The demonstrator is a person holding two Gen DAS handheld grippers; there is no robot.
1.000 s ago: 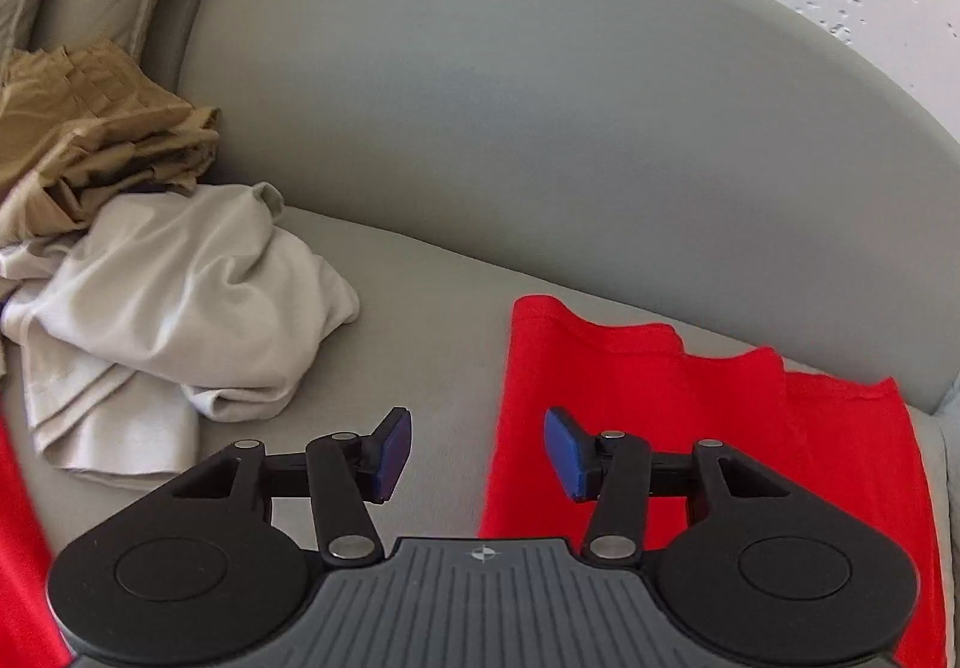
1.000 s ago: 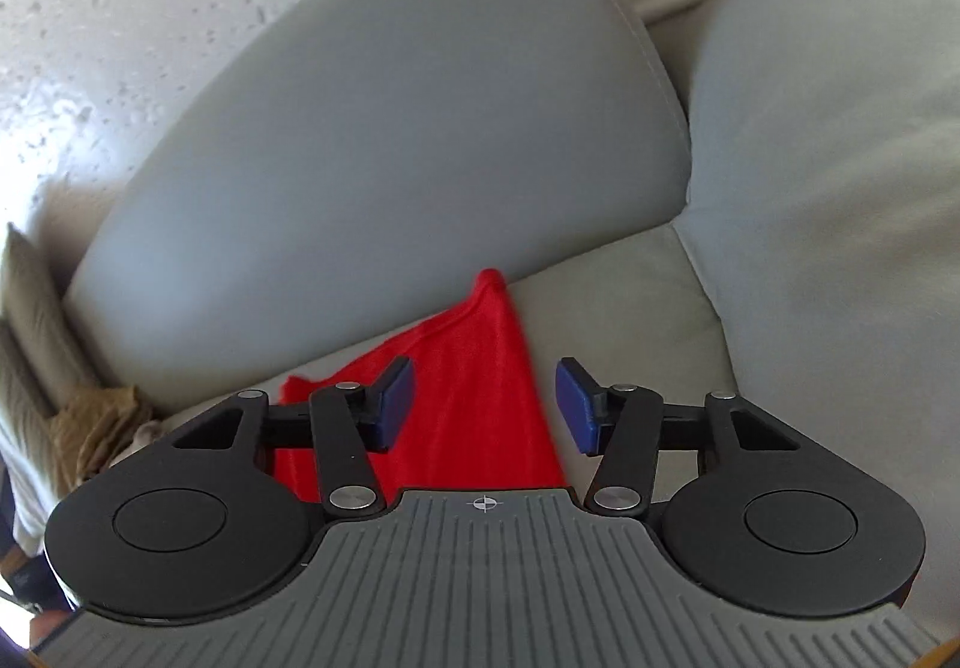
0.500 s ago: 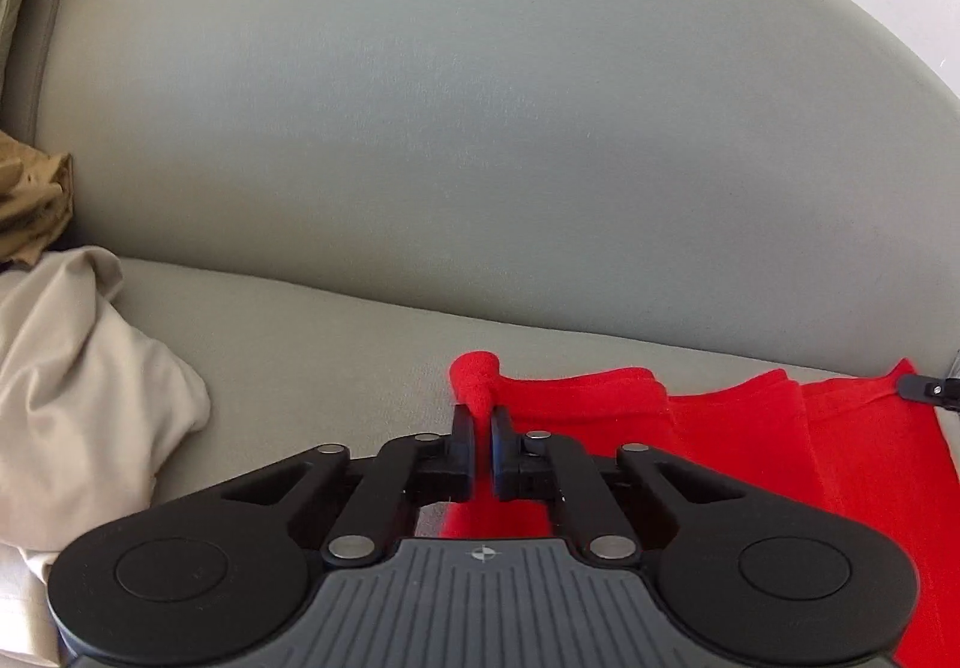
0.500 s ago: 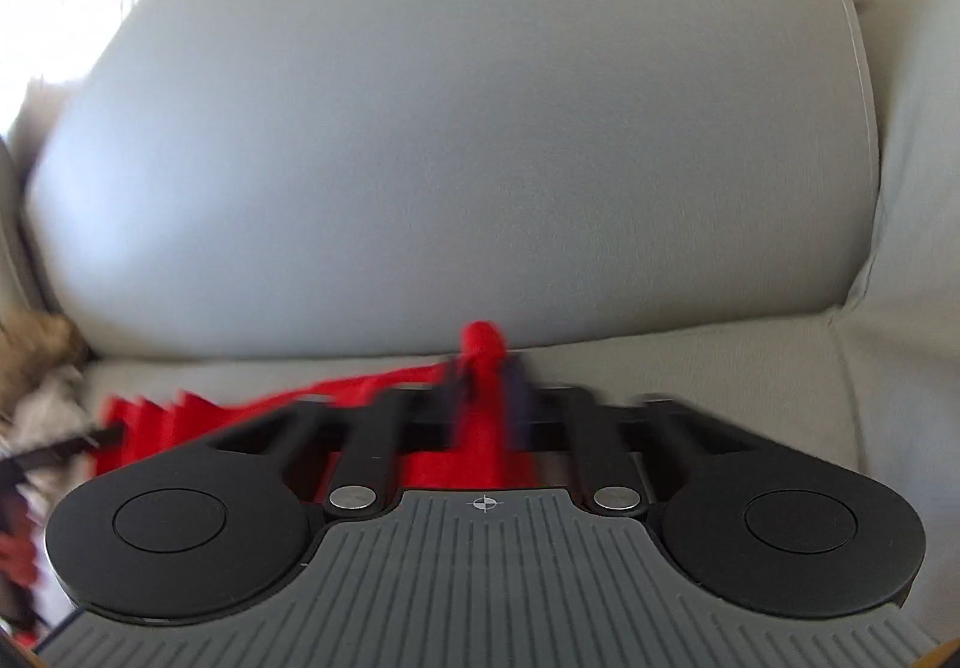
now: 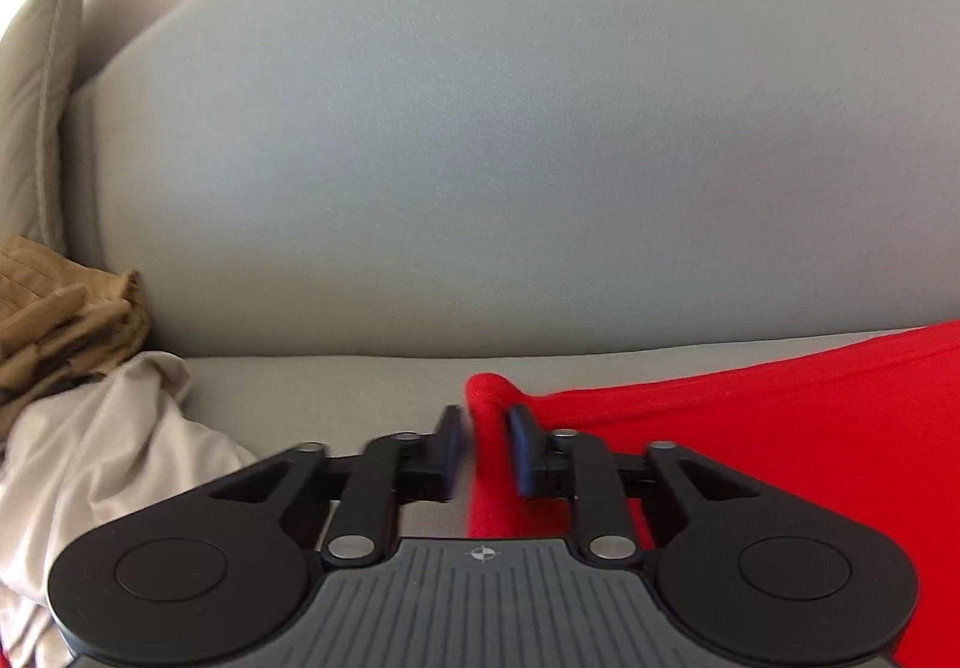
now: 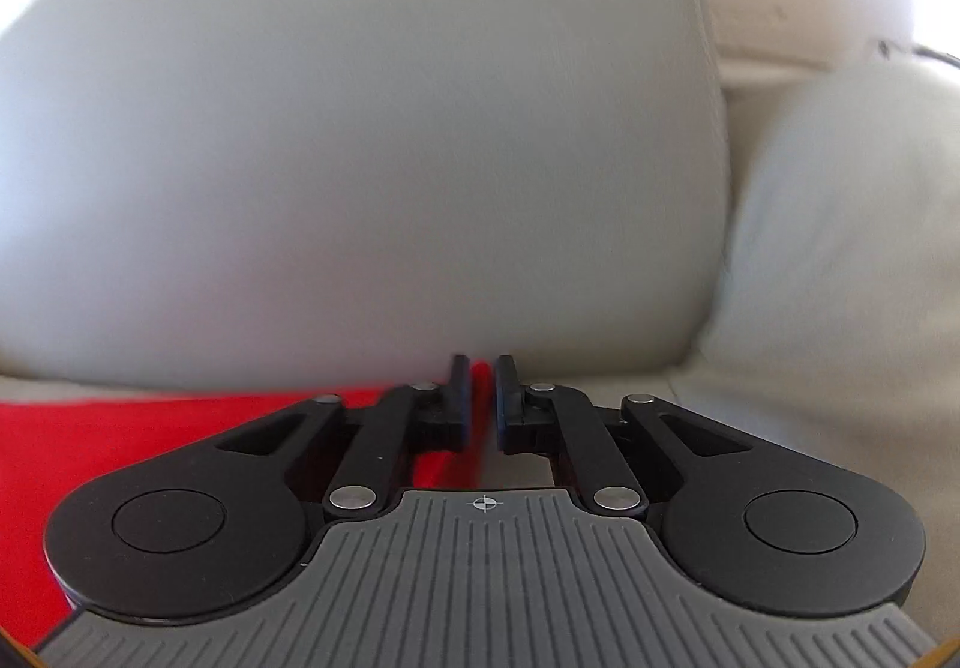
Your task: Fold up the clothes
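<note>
Home living rm, grey sofa, throw pillow, laundry pile

The left gripper points low across the seat of a grey sofa, its two fingers standing slightly apart with a bunched corner of the red garment between them; whether the pads still press the cloth cannot be told. The rest of the red garment spreads flat to the right along the seat. At the left edge a crumpled beige garment lies beside a rumpled tan garment, below an upright cushion.
</note>
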